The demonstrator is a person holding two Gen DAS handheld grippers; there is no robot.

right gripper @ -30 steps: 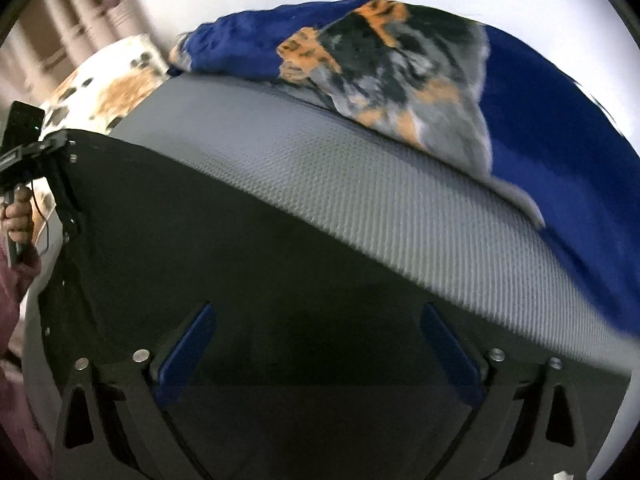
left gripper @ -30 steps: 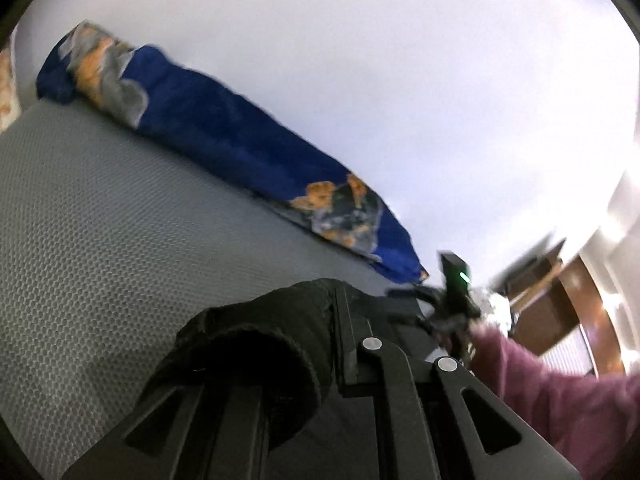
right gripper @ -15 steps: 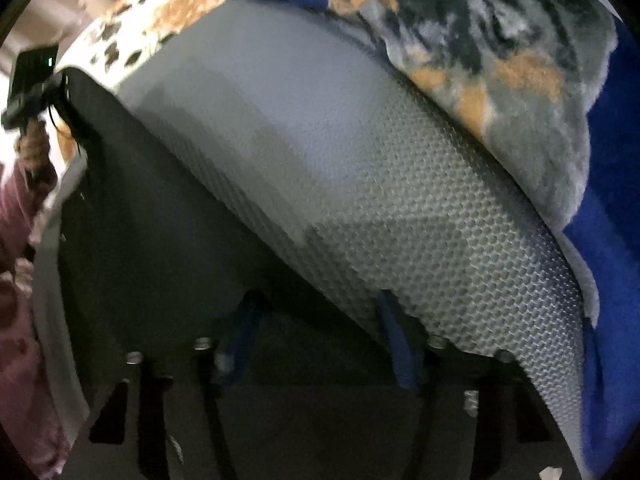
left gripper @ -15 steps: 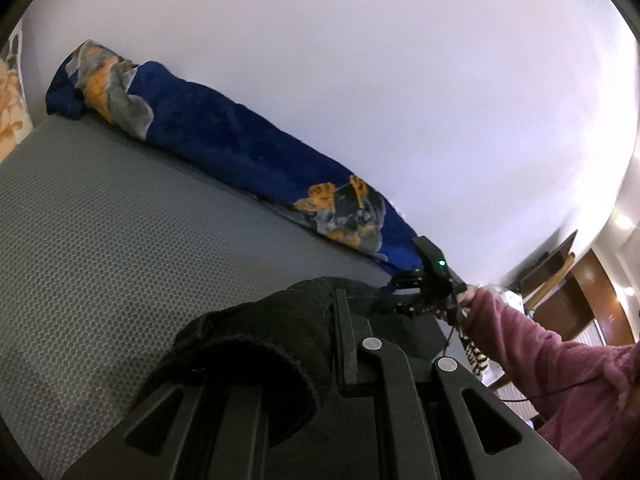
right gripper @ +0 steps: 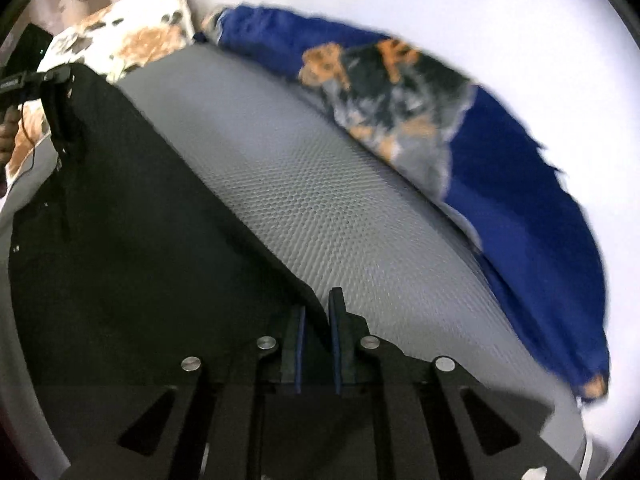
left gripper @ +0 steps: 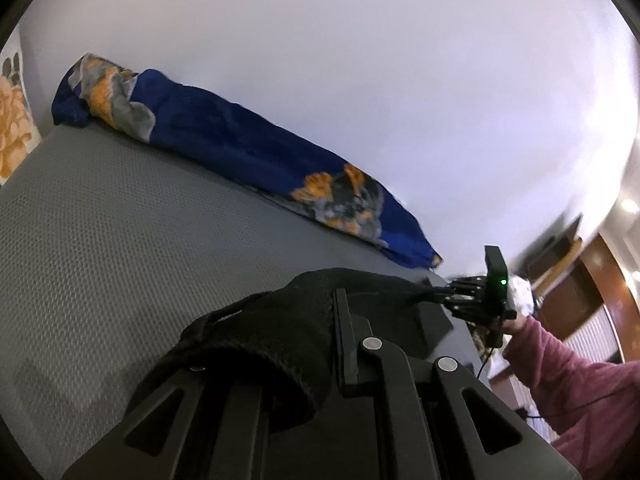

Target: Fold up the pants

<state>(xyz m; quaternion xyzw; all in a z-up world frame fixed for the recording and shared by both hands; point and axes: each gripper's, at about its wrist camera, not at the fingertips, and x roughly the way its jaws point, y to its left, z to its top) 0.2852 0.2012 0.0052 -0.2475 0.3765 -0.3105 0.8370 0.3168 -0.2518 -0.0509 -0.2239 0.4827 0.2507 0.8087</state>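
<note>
While both grippers are gripping black cloth, the scene is reading as follows.

Pants (right gripper: pixel 132 216): black fabric, lying across the near part of the mattress and stretching between the two grippers; in the left wrist view a thick bunched edge (left gripper: pixel 288 332) is rising over the tool.

Left gripper (left gripper: pixel 316 344): jaws are closing on a bunched fold of the pants; cloth is draping over the left finger and hiding it, while the right finger is pressing against the fold. In the right wrist view this gripper (right gripper: pixel 44 80) is appearing at the far left, holding the far corner of the pants above the mattress edge.

Right gripper (right gripper: pixel 317 320): blue pads (right gripper: pixel 299 344) are standing nearly together, pinching the pants' edge between them. In the left wrist view this gripper (left gripper: pixel 468 300) is showing small at the right, clamping the far end of the cloth, with a green light glowing on its body.

Mattress (right gripper: pixel 328 216): grey, honeycomb-textured, lying under the pants and extending toward the wall.

Blanket (left gripper: pixel 224 152): blue with orange and grey patches, lying rolled along the far side of the mattress against the wall, well apart from the pants.

Pillow (right gripper: pixel 132 40): white with orange and dark spots, sitting at the mattress end beside the blanket.

Sleeve (left gripper: pixel 568 392): pink, fuzzy, reaching toward the right gripper.

Wall (left gripper: pixel 360 60): plain white, rising behind the blanket.
</note>
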